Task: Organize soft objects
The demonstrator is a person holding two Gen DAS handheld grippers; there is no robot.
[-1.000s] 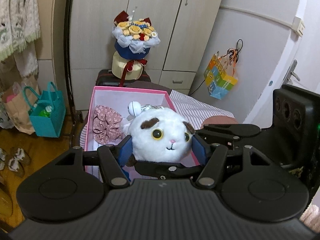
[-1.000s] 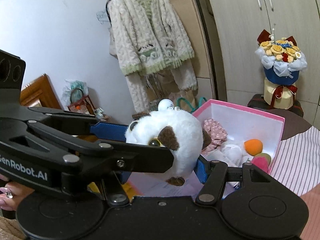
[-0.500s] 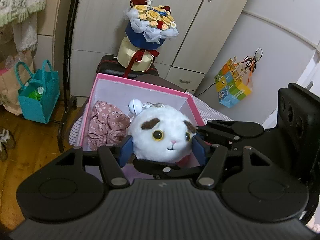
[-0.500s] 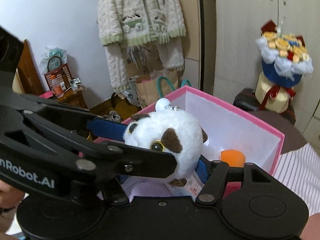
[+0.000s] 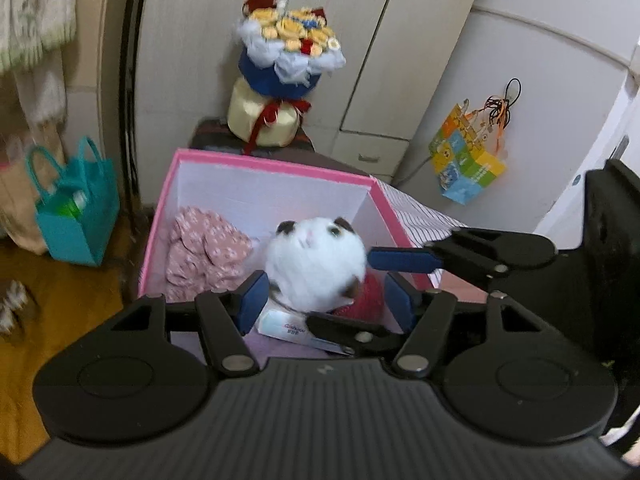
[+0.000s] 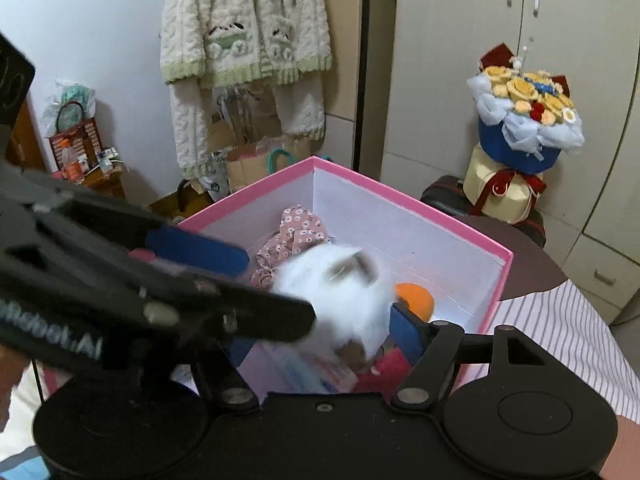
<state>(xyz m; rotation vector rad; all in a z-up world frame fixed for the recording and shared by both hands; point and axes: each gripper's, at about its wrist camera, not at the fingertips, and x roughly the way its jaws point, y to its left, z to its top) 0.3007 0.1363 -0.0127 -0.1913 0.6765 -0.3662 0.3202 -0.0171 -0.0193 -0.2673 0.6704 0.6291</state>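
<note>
A white plush cat (image 5: 316, 264) with brown patches tumbles, blurred, inside the pink box (image 5: 276, 168). My left gripper (image 5: 326, 300) is open over the box's near side, its blue pads apart from the plush on both sides. My right gripper (image 6: 320, 330) is open too; one of its fingers (image 5: 404, 260) reaches in from the right in the left wrist view. The plush (image 6: 340, 292) appears blurred in the right wrist view over the box (image 6: 404, 196). A pink floral scrunchie (image 5: 204, 248) lies at the box's left.
The box also holds an orange ball (image 6: 416, 300), a red soft item (image 5: 364, 292) and a tissue pack (image 5: 284, 324). A flower bouquet (image 5: 288, 68) stands behind the box. A teal bag (image 5: 76, 208) sits on the floor left. Striped bedding (image 6: 560, 340) lies right.
Both grippers opened and let go of the plush cat, which has dropped and rolled over into the box. Both grippers moved nearer over the box.
</note>
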